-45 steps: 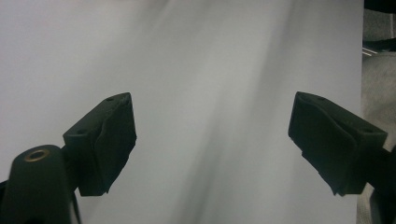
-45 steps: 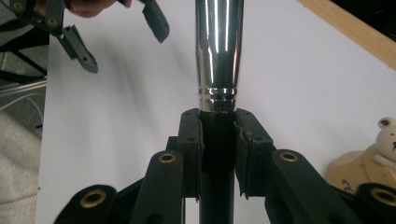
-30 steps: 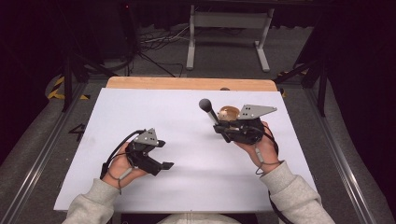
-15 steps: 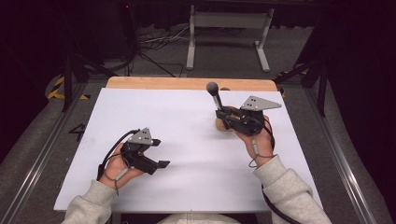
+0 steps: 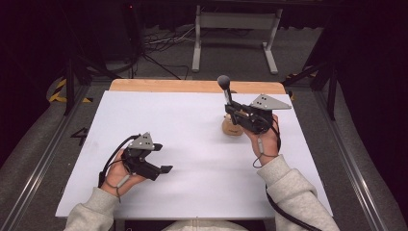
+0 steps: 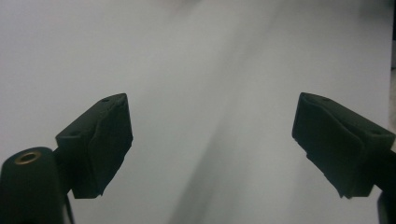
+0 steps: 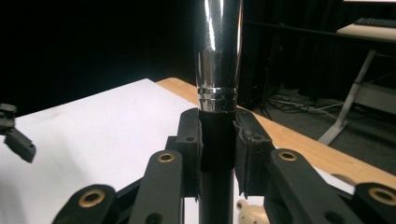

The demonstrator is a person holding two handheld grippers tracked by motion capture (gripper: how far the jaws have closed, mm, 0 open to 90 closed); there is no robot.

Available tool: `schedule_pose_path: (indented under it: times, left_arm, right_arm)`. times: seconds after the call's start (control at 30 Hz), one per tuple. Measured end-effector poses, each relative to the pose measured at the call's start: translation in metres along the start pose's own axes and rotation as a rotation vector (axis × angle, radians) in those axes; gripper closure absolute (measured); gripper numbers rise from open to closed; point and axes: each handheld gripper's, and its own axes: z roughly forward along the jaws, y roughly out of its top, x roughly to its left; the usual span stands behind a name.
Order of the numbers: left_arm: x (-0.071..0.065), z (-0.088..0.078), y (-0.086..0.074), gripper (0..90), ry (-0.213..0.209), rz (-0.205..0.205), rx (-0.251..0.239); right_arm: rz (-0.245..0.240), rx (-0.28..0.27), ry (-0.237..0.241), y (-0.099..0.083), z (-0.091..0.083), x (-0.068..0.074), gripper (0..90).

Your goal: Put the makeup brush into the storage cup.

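My right gripper [image 5: 231, 110] [image 7: 218, 149] is shut on the black handle of a makeup brush [image 5: 227, 95]. The brush stands almost upright with its dark round head on top, and its chrome ferrule [image 7: 218, 46] rises just above the jaws. A small tan wooden piece [image 5: 231, 129] [image 7: 252, 212] sits on the white table directly below the brush. My left gripper [image 5: 162, 158] [image 6: 210, 140] hovers low over the near left of the table [image 5: 192, 144]. Its jaws have just been opening and stand wide apart, with nothing between them.
A bare wooden strip [image 5: 192, 86] runs along the table's far edge. Beyond it, a grey metal stand [image 5: 235, 29] and cables lie on the floor. Metal rails [image 5: 43, 163] flank the table on both sides.
The right hand has swung the brush from a leftward tilt to nearly upright and lifted it slightly away from me. The left hand has barely shifted.
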Motion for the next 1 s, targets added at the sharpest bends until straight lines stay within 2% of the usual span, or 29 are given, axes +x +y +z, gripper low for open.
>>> schedule_pose_path:
  times: [0.1,0.27,0.7,1.0]
  left_arm:
    - [0.0,0.0,-0.001,11.9,0.018,0.0,-0.005]
    - [0.001,-0.001,-0.002,11.6,0.019,-0.007,-0.016]
    - [0.001,0.001,-0.004,10.9,0.024,-0.009,-0.015]
    - [0.002,0.001,-0.004,10.9,0.027,-0.008,-0.022]
  right_arm:
    - [-0.027,-0.014,-0.007,-0.001,0.003,-0.002,74.4]
    - [-0.043,-0.023,-0.03,-0.003,0.008,-0.005,74.4]
    - [-0.003,-0.027,-0.142,-0.015,0.021,-0.027,74.3]
    - [0.007,-0.037,-0.167,-0.026,0.027,-0.037,74.3]
